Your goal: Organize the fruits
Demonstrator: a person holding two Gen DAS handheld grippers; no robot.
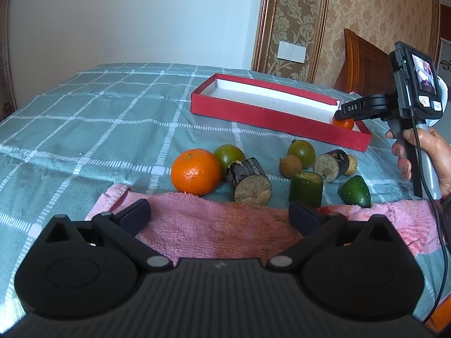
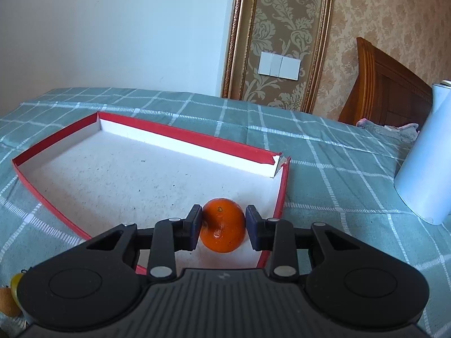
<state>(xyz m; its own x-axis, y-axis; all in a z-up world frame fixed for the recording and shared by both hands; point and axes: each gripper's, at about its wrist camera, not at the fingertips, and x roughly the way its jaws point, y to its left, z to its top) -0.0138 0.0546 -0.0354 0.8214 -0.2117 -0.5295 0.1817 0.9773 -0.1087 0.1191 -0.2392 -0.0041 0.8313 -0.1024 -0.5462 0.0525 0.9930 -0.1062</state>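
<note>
Checked bedspread [image 1: 84, 118] carries a red box [image 2: 277, 197]; right gripper [image 2: 224, 226], clamped on a small mandarin [image 2: 222, 229], holds it low in the box's near right corner, while left gripper [image 1: 220, 214] stands released, remaining fruit just ahead.

Left tongs [image 1: 220, 217]: matte black, ribbed housing, two round side discs, silver pivot screws, dark blue pads [image 1: 136, 211]. Right tongs [image 2: 224, 229], same build; from the side, white "DAS" lettering on a finger, grey pistol handle, a black cable trailing down, a small lit screen behind.
</note>
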